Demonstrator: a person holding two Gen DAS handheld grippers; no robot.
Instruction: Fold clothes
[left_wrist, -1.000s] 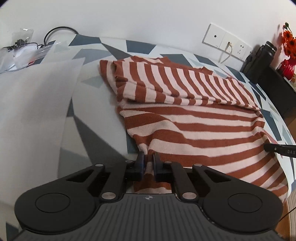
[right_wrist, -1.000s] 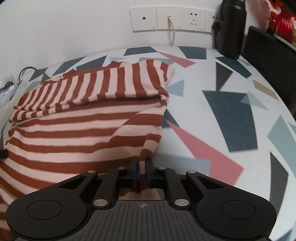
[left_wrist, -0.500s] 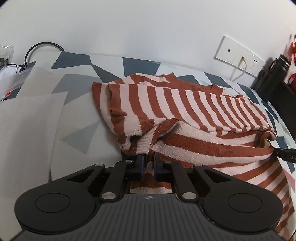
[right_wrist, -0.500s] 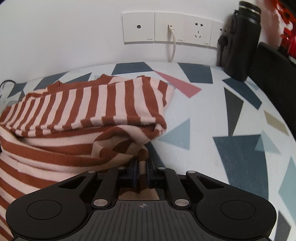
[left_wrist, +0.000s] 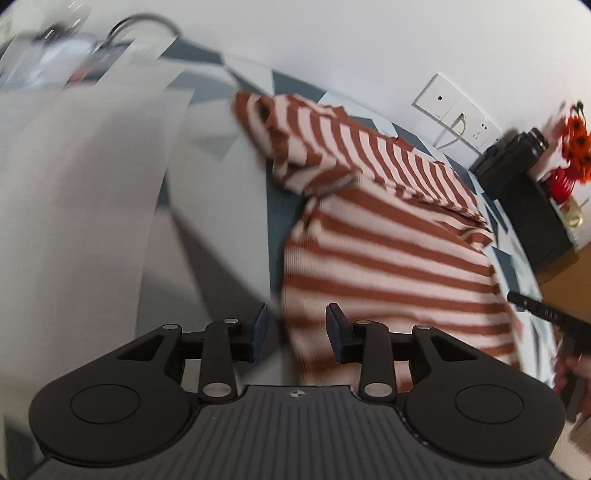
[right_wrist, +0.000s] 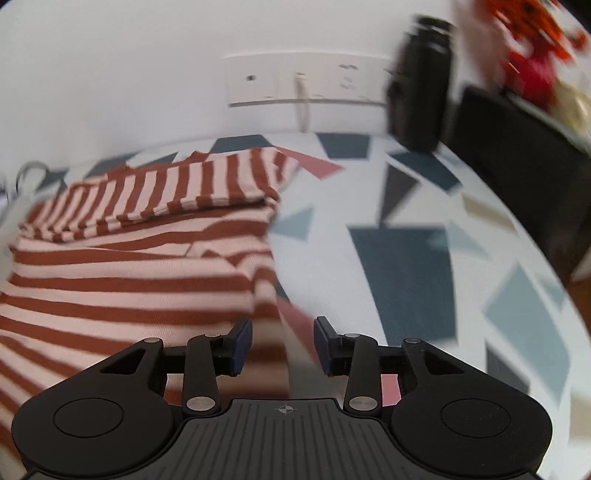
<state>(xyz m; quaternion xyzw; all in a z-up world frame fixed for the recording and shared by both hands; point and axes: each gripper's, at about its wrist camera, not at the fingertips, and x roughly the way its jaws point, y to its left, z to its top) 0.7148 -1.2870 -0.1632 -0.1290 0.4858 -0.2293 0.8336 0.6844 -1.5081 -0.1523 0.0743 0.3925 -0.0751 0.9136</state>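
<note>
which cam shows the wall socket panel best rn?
Right wrist: the wall socket panel faces the lens near centre with a white cable hanging from it, though blurred. Left wrist shows it smaller, skewed, toward the right edge.

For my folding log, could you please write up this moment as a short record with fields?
garment: striped sweater, rust and pink, lying folded on the patterned tablecloth
left gripper: open, holding nothing, at the sweater's near edge
right gripper: open, holding nothing, at the sweater's near corner
background: black bottle by the wall sockets
image quality: motion blur in both views
</note>
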